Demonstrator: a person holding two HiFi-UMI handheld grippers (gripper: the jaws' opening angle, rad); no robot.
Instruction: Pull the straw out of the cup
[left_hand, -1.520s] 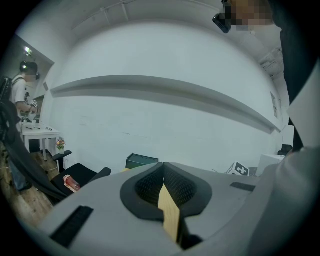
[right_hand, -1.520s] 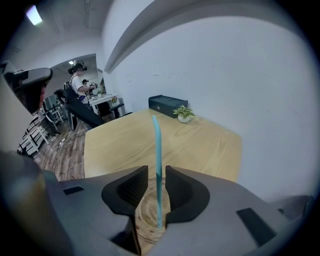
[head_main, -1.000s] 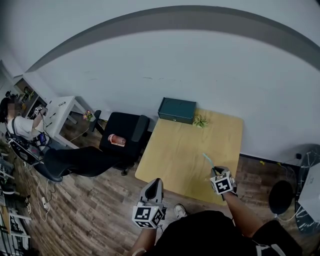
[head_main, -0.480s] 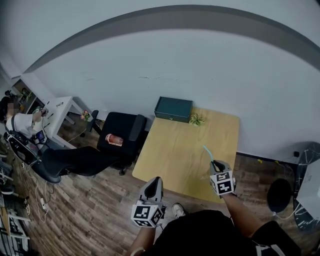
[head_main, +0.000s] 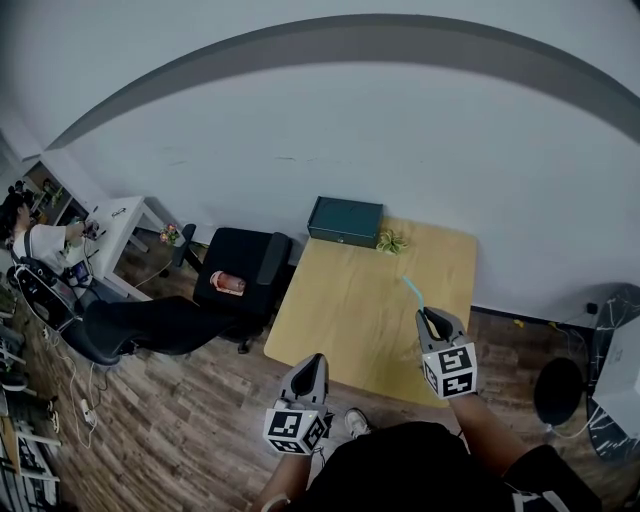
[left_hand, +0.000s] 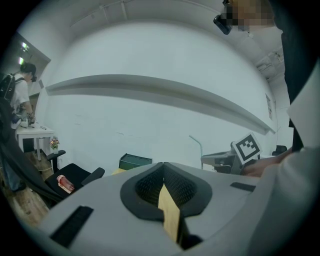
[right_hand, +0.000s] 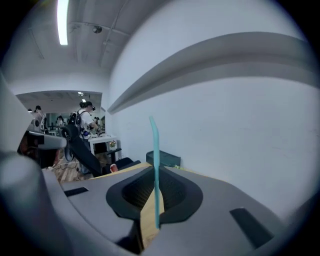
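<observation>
While the right gripper (head_main: 431, 316) pinches the teal straw (head_main: 412, 290) in nearly closed jaws, the straw sticks upright above the wooden table (head_main: 345, 300). Left gripper (head_main: 313, 362) jaws pressed together, empty, by the table's near edge.

The straw (right_hand: 155, 165) is thin and teal, its top slightly bent, upright, pinched low between the right gripper's (right_hand: 150, 205) jaws.
</observation>
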